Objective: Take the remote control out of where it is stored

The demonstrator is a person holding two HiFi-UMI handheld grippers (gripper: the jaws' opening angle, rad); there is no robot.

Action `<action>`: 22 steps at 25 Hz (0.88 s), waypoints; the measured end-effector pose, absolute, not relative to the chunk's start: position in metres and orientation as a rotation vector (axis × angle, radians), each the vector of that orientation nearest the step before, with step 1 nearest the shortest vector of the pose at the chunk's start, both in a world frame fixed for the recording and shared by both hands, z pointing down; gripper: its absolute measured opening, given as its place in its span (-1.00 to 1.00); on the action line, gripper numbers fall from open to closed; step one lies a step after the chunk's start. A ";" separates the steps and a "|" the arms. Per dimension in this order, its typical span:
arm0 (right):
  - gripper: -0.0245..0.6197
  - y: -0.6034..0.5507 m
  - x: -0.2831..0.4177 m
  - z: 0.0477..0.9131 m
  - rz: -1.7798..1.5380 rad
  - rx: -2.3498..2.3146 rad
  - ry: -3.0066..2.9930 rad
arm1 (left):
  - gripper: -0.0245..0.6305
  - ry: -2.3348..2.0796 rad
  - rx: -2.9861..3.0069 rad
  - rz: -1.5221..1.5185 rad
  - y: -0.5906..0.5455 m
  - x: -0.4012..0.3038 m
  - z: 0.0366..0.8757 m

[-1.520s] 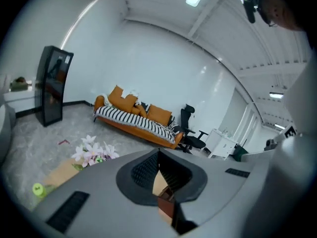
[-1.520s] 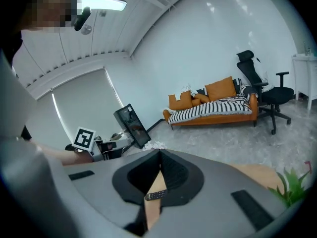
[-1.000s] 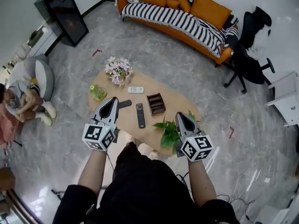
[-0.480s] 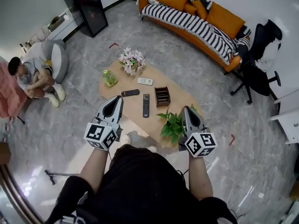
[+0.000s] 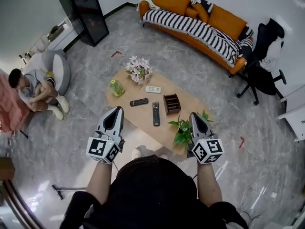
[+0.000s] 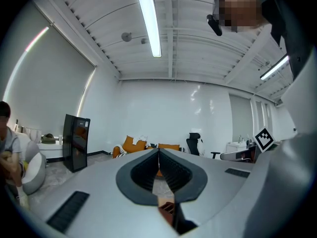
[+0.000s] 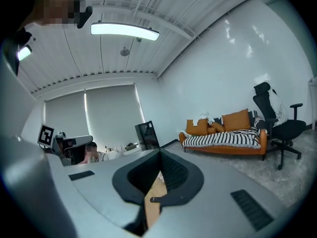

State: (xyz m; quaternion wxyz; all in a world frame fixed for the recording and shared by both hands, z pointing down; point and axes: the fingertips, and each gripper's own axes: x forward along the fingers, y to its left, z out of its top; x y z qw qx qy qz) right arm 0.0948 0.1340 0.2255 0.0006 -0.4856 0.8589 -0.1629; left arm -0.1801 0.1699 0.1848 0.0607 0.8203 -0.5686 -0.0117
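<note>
Well, long, slim, black remote control (image 5: 156,114).

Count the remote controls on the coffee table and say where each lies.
3. One white remote beside the flowers; one black remote nearer the person; one long black remote by the brown holder, whose slots may hide more.
</note>
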 end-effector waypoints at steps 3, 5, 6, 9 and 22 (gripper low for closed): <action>-0.90 0.136 0.080 0.222 -0.489 -1.513 2.720 | -0.90 -1.707 2.492 -0.041 0.169 -0.183 0.186; -0.90 0.138 0.074 0.221 -0.476 -1.503 2.730 | -0.90 -1.699 2.496 -0.049 0.169 -0.184 0.188; -0.90 0.139 0.072 0.221 -0.473 -1.500 2.731 | -0.90 -1.693 2.497 -0.054 0.169 -0.184 0.189; -0.90 0.139 0.069 0.221 -0.466 -1.507 2.723 | -0.90 -1.661 2.495 -0.066 0.167 -0.183 0.194; -0.90 0.138 0.058 0.225 -0.480 -1.536 2.716 | -0.90 -1.605 2.478 -0.072 0.156 -0.194 0.205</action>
